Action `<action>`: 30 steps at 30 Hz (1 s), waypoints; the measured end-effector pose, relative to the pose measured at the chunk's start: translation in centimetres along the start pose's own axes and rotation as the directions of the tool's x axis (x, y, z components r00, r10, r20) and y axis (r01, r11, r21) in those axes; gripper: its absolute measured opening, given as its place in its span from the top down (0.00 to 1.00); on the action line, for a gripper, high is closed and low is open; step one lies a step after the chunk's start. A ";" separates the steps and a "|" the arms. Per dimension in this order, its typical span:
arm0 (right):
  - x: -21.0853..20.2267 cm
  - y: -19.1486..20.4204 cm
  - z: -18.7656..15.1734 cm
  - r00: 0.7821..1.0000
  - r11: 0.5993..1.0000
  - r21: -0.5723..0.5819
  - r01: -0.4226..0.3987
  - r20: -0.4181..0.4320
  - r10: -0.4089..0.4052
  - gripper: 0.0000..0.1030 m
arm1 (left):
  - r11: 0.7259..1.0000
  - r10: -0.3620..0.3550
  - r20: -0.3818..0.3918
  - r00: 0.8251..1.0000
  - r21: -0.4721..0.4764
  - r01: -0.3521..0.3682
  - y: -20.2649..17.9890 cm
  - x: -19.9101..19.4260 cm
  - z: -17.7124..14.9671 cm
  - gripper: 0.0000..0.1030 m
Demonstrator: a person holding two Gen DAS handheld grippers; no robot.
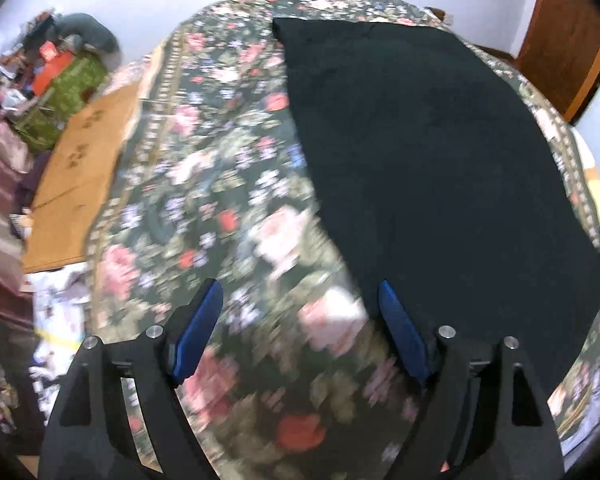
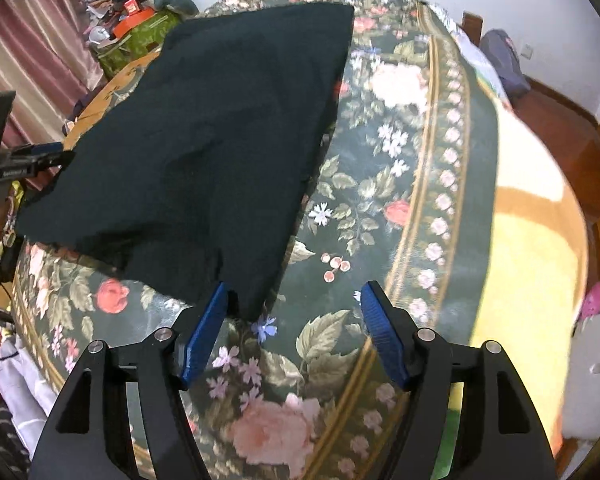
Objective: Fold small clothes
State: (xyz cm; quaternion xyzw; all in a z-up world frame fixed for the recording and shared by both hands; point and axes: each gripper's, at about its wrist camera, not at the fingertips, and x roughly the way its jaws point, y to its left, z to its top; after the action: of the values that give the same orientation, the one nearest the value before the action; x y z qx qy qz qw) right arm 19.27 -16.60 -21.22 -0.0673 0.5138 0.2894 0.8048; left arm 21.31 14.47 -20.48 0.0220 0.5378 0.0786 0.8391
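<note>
1. While the left view is motion-blurred, we still see the left gripper (image 1: 300,300) with its blue pads (image 1: 198,332) spread wide and nothing between them.
2. Its right pad sits at the near edge of the black garment (image 1: 420,152), just beside or over it; we cannot tell if they touch.
3. We see the right gripper (image 2: 294,300) spread wide too, pinching nothing.
4. Its left pad (image 2: 204,332) is right at the garment's (image 2: 204,140) nearest corner; contact is unclear.
5. We see the garment lying flat on the floral blanket (image 1: 220,184), laid roughly as a rectangle, with a low crease near the middle in the right view.
6. Garment edges: in the right view the right edge runs straight from the far corner down to the near corner, and the left side reaches the blanket's edge.
7. Open room: we see bare floral blanket (image 2: 380,200) right of the garment in the right view, then a gold border band, then yellow bedding (image 2: 532,248).
8. In the left view, bare blanket lies left of the garment, out to a flat cardboard sheet (image 1: 80,184).
9. Clutter (image 1: 56,76) is piled at far left against the wall, well apart from the garment.
</note>
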 end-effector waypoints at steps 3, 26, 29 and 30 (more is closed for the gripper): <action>-1.0 0.1 0.6 0.998 1.000 -0.008 -0.006 0.055 0.006 0.37 | 1.000 0.015 0.021 1.000 0.009 -0.015 0.1 -1.7 -1.1 0.22; 4.7 0.4 0.3 0.979 0.972 0.117 -0.204 0.053 0.199 0.46 | 0.939 -0.318 0.035 0.948 -0.123 0.320 -4.2 -0.7 -2.6 0.62; 4.2 0.8 0.2 0.974 0.969 0.102 -0.223 0.065 0.217 0.66 | 0.923 -0.358 0.033 0.933 -0.139 0.359 -4.0 -0.5 -2.2 0.84; 4.0 1.2 0.2 0.974 0.970 0.097 -0.223 0.065 0.218 0.69 | 0.917 -0.372 0.029 0.928 -0.140 0.372 -4.0 -0.5 -2.2 0.87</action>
State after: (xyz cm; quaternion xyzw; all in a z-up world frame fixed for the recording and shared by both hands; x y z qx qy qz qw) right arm 20.00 -13.98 -24.39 0.0398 0.5104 0.3517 0.7837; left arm 19.55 10.37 -21.42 -0.1409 0.5245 -0.0439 0.8385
